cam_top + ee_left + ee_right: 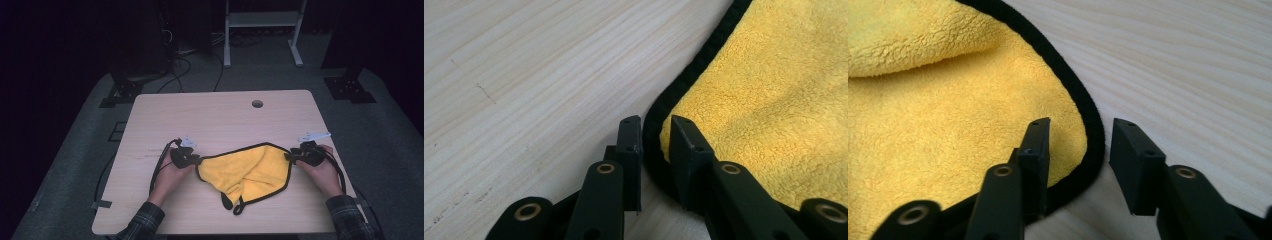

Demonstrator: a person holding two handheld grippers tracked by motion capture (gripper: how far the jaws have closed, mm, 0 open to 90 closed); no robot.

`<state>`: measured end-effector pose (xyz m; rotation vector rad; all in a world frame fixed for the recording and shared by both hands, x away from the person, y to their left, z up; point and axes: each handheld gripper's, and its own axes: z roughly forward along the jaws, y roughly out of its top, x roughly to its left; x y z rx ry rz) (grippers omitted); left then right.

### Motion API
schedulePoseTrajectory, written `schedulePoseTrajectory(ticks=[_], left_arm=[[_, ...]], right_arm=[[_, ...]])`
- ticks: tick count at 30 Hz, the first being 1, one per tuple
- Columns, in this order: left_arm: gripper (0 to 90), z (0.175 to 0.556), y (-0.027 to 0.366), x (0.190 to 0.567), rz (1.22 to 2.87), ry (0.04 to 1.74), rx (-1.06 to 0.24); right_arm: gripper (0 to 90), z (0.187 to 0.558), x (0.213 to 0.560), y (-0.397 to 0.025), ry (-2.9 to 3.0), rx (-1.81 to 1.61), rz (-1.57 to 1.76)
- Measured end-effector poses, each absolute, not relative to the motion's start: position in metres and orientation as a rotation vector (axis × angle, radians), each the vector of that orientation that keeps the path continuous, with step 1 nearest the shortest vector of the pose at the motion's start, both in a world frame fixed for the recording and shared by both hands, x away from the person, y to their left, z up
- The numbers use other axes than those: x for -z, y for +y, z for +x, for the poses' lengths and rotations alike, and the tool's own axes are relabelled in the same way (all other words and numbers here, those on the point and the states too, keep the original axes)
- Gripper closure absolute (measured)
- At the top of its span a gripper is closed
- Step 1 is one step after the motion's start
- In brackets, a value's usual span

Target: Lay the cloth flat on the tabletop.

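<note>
2 hand-held grippers work at opposite corners of a yellow cloth [250, 170] with black edging, which lies rumpled on the near half of a pale wooden table [220, 112]. In the high view the left gripper [192, 159] sits at the cloth's left corner and the right gripper [291, 156] at its right corner, each held by a hand whose plaid sleeve comes in from the bottom edge. The cloth is stretched loosely between them, with a fold running down its middle and a lower flap hanging toward the person. In the left gripper view the jaws stand a little apart, astride the black edging [674, 92] at the rounded corner: 1 jaw is on the bare wood side, the other over the yellow pile [774, 100]. They look released rather than clamped, with the hem lying in the gap. In the right gripper view the jaws are wider apart, again straddling the black edging [1088, 110], 1 jaw over the yellow pile [948, 125] and 1 over the bare table [1188, 65]; this gripper is also slack, gripping nothing. A round hole [257, 104] shows near the table's far edge.
</note>
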<state>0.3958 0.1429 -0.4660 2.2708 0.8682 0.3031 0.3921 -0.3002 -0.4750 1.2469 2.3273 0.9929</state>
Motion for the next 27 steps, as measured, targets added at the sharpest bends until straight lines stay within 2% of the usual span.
schedulePoseTrajectory(ticks=[4,9,14,18,27], left_arm=[[75.5,0.396,0.143,0.466,2.267,0.876,-0.29],[82.0,0.397,0.142,0.465,2.261,0.91,-0.261],[86.7,0.398,0.14,0.464,2.262,0.941,-0.227],[87.1,0.399,0.144,0.464,2.242,0.956,-0.213],[87.2,0.403,0.17,0.445,2.153,0.995,-0.278]], right_arm=[[68.2,0.392,0.475,-0.301,2.327,-1.0,1.255],[79.1,0.391,0.474,-0.298,2.342,-1.0,1.269],[83.8,0.39,0.472,-0.294,2.345,-0.979,1.288],[84.5,0.392,0.47,-0.293,2.349,-0.955,1.292],[84.8,0.394,0.452,-0.298,2.297,-1.045,1.274]])
